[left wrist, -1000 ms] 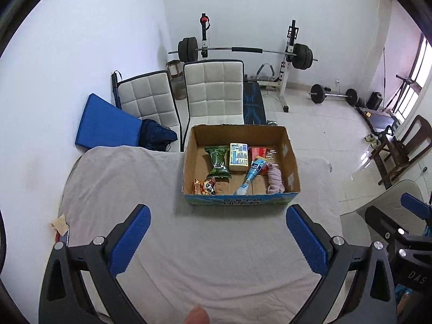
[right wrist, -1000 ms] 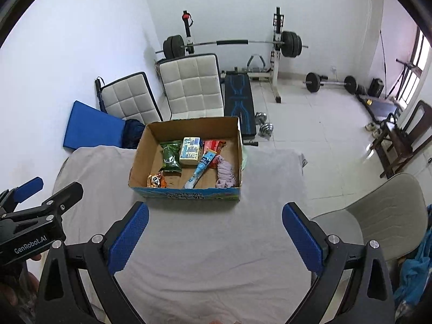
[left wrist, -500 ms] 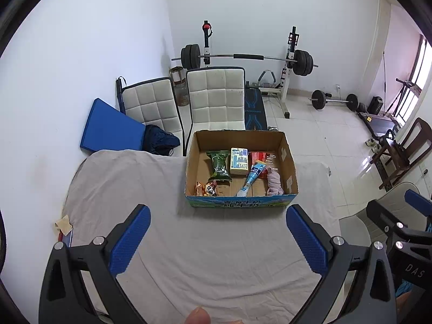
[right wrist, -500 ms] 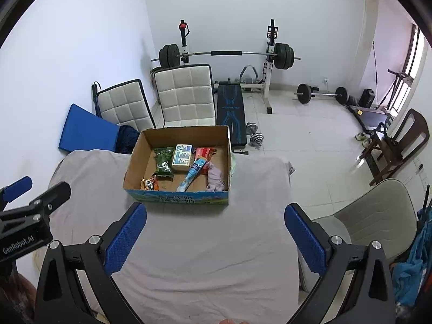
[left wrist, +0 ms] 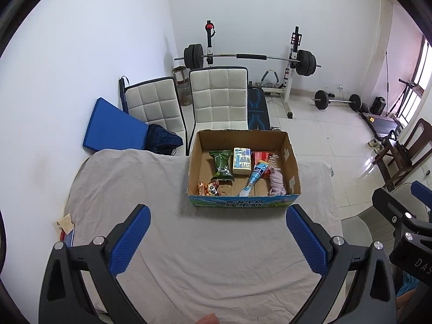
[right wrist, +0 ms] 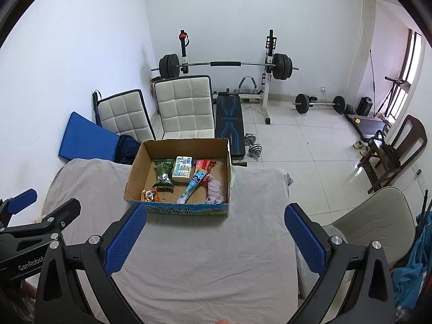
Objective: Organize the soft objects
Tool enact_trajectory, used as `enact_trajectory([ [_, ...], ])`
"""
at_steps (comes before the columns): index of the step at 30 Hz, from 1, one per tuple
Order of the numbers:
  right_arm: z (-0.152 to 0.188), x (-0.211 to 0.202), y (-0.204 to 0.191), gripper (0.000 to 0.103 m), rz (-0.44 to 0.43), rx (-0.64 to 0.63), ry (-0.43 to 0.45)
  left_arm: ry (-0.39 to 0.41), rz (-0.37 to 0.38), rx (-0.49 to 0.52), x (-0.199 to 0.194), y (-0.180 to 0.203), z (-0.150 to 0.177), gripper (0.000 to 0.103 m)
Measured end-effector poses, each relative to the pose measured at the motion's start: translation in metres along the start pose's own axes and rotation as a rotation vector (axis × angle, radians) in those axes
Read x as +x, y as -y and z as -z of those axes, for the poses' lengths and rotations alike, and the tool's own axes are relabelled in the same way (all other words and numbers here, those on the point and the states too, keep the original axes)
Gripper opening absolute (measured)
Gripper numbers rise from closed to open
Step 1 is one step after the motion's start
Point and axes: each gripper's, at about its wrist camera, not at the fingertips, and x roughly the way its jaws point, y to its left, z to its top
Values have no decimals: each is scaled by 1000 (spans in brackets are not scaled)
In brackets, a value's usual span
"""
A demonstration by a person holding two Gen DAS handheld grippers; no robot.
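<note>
Left wrist view: our left gripper point(left wrist: 217, 239) and right gripper point(right wrist: 214, 236) hang spread, empty. Reaching into the box point(left wrist: 243, 202), we could snag its near wall and drag it.

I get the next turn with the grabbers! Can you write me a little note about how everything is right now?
Left gripper: open, holding nothing, up over the grey sheet.
Right gripper: open, holding nothing, also over the sheet.
Cardboard box sits at the sheet's far edge. Inside: green packet, tissue pack, red packet, blue tube, pink cloth by the right wall, panda packet in the near left corner.
Done: nothing lies on the sheet outside the box.
Left: whether anything inside needs moving cannot be told from here.
</note>
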Motion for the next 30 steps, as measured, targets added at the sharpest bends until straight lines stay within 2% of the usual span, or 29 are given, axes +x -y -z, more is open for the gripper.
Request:
enact_trajectory([
  [30,1,-1,-1,103,18,23,31,15,-17,-15,-6,-5,2,103],
])
